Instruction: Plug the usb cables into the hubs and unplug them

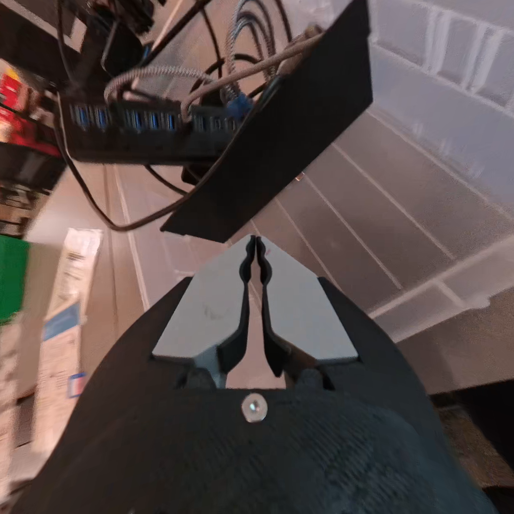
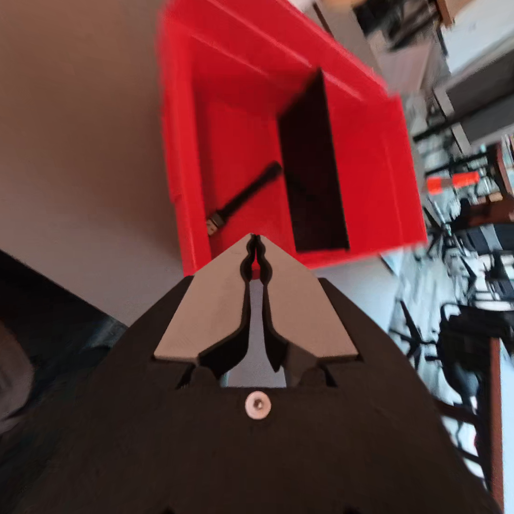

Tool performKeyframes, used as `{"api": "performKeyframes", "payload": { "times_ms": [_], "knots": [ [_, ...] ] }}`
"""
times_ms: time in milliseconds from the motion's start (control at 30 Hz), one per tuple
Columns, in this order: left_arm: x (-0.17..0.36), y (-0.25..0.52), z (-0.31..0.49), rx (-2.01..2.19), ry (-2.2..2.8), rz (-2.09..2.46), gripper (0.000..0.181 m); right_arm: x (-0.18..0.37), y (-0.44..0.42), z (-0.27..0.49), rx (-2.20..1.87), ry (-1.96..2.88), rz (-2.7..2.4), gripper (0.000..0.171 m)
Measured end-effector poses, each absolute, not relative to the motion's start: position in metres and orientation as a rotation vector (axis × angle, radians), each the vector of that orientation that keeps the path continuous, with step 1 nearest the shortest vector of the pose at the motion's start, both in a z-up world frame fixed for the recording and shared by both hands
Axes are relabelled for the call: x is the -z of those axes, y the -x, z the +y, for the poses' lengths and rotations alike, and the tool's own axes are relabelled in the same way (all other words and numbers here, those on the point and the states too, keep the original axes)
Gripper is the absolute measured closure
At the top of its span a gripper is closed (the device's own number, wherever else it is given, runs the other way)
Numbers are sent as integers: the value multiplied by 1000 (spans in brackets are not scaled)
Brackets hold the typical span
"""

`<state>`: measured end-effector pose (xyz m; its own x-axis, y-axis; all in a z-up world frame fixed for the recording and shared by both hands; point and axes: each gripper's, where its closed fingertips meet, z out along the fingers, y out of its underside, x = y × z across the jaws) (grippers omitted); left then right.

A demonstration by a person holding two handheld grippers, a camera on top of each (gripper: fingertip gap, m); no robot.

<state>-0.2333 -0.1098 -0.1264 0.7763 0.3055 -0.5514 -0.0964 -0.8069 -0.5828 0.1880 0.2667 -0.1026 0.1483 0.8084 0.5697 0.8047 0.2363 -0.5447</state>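
Both grippers, left gripper [image 1: 256,238] and right gripper [image 2: 256,237], are sitting closed and empty; light, floppy usb cable [image 2: 247,192] in red bin [image 2: 375,172] is probably best pinched at its rigid plug.

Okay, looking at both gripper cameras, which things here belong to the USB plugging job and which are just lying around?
Part of the job:
- black USB hubs
- braided cables behind the hubs
- loose black USB cable in the red bin
- left gripper and right gripper, both shut and empty

Just lying about:
- clear plastic bin
- green box
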Motion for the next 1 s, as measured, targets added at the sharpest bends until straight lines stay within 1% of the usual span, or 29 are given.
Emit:
{"api": "performKeyframes", "payload": {
  "times_ms": [33,100,167,233,300,333,400,433,467,500,567,633,700,800,833,867,933,967,1000],
  "knots": [
    [127,238,-116,-797,2342,-187,177,102,-207,289,41,1593,-1579,171],
    [122,243,-127,-712,2287,-250,164,100,-236,324,66,1698,-1495,171],
    [118,228,-126,-590,2246,-224,156,97,-244,328,-67,1757,-1466,158],
    [118,182,-111,-314,2209,-62,149,91,-233,310,-311,1751,-1454,146],
    [114,122,-98,38,2124,134,141,88,-216,279,-578,1704,-1479,157],
    [111,110,-92,109,2077,144,138,91,-210,268,-665,1694,-1474,162],
    [117,109,-74,100,2076,87,130,109,-202,268,-691,1713,-1440,171],
    [116,111,-63,78,2059,60,116,124,-199,267,-690,1739,-1470,169],
    [115,110,-52,84,2042,31,114,138,-195,261,-714,1768,-1517,168],
    [115,106,-42,111,2031,13,117,144,-191,255,-765,1782,-1535,162],
    [117,101,-29,144,2041,-22,124,137,-189,249,-835,1754,-1519,163],
    [118,106,-22,115,2054,-97,116,126,-197,257,-776,1716,-1475,134],
    [116,105,-21,89,2045,-108,118,108,-208,261,-782,1682,-1415,130],
    [103,90,-20,88,2003,-68,119,79,-217,233,-1047,1585,-1402,109],
    [100,87,-19,46,2000,-51,122,70,-217,220,-1153,1532,-1410,103],
    [100,87,-17,-22,2008,-37,121,64,-216,208,-1237,1492,-1415,99],
    [103,92,-9,-154,2041,-22,119,70,-205,197,-1286,1493,-1452,101],
    [105,96,-5,-195,2058,-30,117,81,-197,198,-1242,1532,-1476,99],
    [107,101,-2,-232,2070,-49,123,93,-187,205,-1161,1588,-1473,97]
  ]
}}
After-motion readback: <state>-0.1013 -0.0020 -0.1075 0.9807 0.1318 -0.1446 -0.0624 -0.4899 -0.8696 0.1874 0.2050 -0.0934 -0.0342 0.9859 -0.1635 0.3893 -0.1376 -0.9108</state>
